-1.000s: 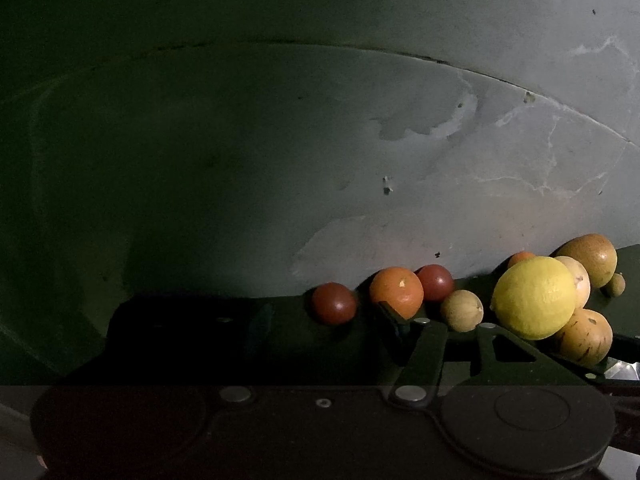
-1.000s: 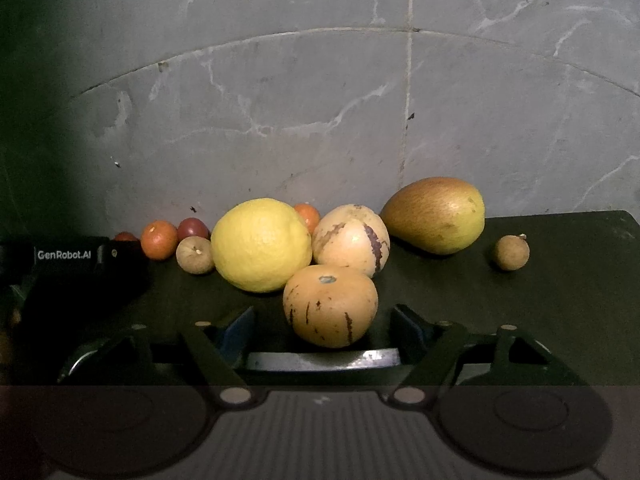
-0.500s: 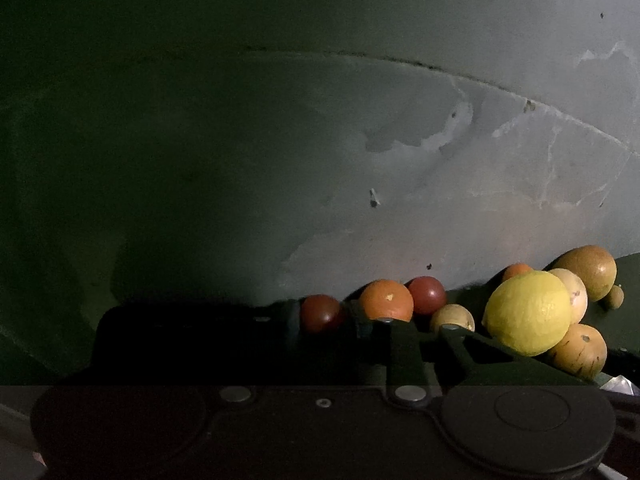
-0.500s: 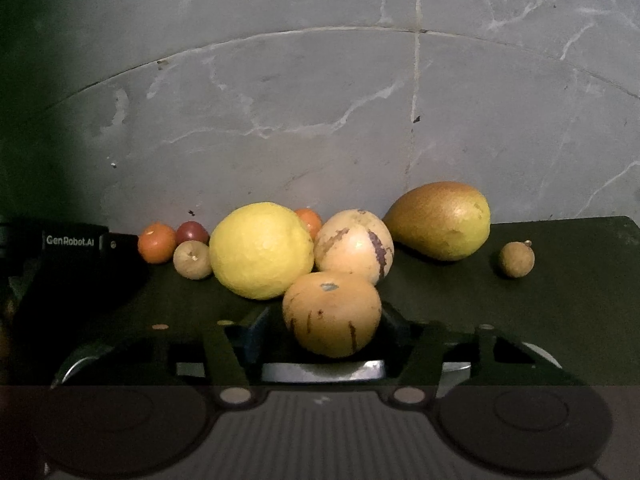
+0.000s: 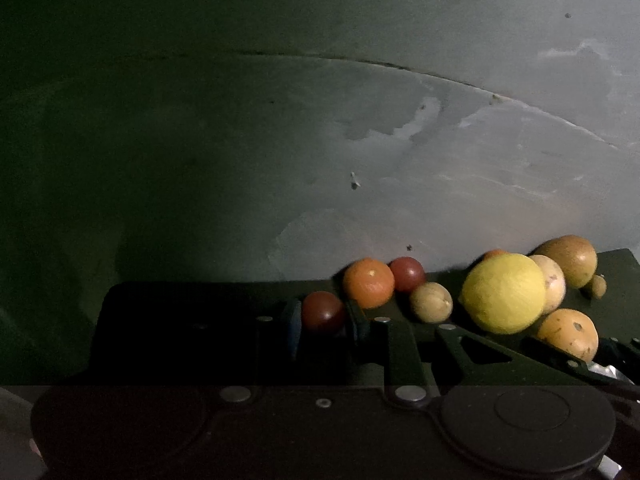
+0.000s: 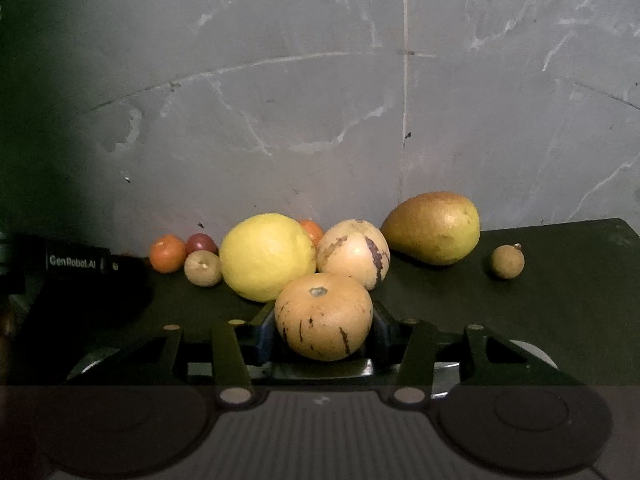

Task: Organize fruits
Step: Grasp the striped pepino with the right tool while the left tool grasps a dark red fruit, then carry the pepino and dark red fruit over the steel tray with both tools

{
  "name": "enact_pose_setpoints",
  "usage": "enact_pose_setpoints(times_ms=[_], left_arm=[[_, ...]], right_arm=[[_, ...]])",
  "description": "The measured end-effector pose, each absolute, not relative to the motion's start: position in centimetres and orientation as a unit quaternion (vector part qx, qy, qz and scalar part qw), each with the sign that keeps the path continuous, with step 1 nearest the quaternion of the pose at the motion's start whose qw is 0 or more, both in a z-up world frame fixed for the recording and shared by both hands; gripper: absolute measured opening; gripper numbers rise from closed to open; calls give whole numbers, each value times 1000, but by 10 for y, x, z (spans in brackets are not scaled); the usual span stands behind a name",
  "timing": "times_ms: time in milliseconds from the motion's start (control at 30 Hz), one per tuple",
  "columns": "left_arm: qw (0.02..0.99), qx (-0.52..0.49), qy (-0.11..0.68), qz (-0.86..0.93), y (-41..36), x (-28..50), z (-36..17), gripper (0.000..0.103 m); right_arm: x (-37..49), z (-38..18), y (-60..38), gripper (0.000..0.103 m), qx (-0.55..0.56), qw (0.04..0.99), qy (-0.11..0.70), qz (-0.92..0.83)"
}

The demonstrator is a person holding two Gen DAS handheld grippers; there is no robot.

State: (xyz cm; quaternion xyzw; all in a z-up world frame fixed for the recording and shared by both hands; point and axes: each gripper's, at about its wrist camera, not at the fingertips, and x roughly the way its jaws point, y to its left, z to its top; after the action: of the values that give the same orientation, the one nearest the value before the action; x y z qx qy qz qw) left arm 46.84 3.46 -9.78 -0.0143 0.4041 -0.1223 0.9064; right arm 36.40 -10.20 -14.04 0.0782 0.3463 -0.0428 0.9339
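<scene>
Left gripper (image 5: 324, 320): closed around a dark red round fruit (image 5: 322, 311), blue pads touching it on both sides; seen on the surface near its back edge, towards the left end of the fruit row.
Right gripper (image 6: 323, 330): clamped on a tan speckled melon-like fruit (image 6: 323, 316), pads pressed against both flanks; fruit low at the front of the cluster, contact with the surface hidden by the fingers.
Surface (image 6: 520, 320): dark mat, back edge against a grey cracked wall (image 6: 320, 100).
Lemon (image 6: 267, 256): large, yellow, just behind and left of the held speckled fruit, near the back edge.
Second speckled fruit (image 6: 354, 254): paler, purple-streaked, just right of the lemon, behind the held one.
Mango-shaped fruit (image 6: 434, 227): green-brown, lying on its side by the back edge, right of the cluster.
Small brown fruit (image 6: 507, 262): alone, well apart towards the right edge.
Orange fruit (image 6: 167, 253): at the back edge, left of the lemon; a dark red fruit (image 6: 201, 243) touching beside it, a small tan fruit (image 6: 202, 267) just in front.
Another orange fruit (image 6: 312, 230): mostly hidden behind the lemon.
Black device (image 6: 76, 261): lettered "GenRobot.AI", over the left part of the surface.
</scene>
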Motion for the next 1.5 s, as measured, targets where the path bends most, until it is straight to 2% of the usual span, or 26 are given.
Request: enact_pose_setpoints(times_ms=[400, 800, 1500], left_arm=[[911, -20, 389, -135, 39, 429, -74, 25], [904, -13, 400, -152, 40, 377, -72, 25], [886, 4, 430, -176, 46, 311, -77, 25]], right_arm=[[325, -122, -91, 52, 78, 942, 325, -18], [276, -105, -89, 52, 71, 943, 326, 1], [204, -122, -69, 53, 54, 927, 369, 40]])
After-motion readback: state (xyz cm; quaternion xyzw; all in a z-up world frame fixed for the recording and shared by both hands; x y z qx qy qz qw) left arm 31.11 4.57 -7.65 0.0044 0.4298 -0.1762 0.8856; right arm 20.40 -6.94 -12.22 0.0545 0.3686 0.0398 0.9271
